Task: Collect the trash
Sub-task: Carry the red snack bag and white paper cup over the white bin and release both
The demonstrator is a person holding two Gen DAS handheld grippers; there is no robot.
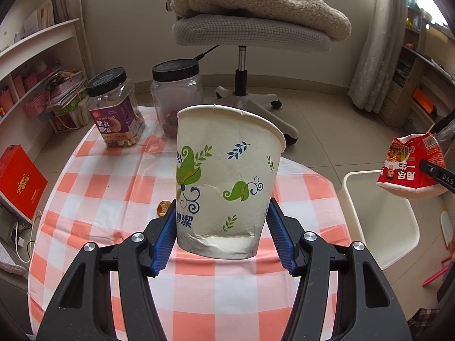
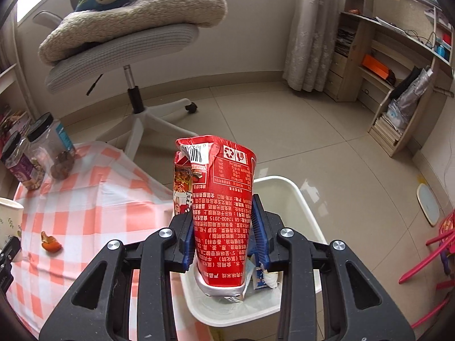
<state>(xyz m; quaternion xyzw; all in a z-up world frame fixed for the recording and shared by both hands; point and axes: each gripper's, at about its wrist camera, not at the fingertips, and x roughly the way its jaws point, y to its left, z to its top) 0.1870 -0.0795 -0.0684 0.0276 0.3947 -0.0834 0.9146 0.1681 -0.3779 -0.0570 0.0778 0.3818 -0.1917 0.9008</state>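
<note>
1. The left gripper [image 1: 221,233] clamps the base of a white paper cup [image 1: 224,176] printed with green leaves; its blue pads [image 1: 163,241] press both sides and the creased cup stands upright, lifted above the checked tablecloth [image 1: 93,199].
2. The right gripper [image 2: 223,236] pinches a crushed red noodle cup [image 2: 221,199], squeezed flat between narrow-set pads, hanging directly over the white bin [image 2: 298,199].
3. In the left wrist view, the red cup sits at 3 o'clock from the paper cup, with the bin just below it.
4. Progress, as I judge it: some wrappers [image 2: 264,275] already lie in the bin, so collection is under way. 2 pieces are in hand but neither is dropped yet. The red cup looks ready for release; the paper cup has yet to cross to the bin.
5. Left on the cloth: an orange candy wrapper [image 2: 50,243], at 9 o'clock from the red cup.
6. 2 black-lidded jars [image 1: 113,108] stand at 11 o'clock on the table's far edge; they hold food and are probably not trash.
7. Beyond: a tiled floor, a swivel chair [image 1: 244,34] carrying a fleece blanket and plush toy, shelving on both sides, and curtains [image 2: 310,42] at 1 o'clock.
</note>
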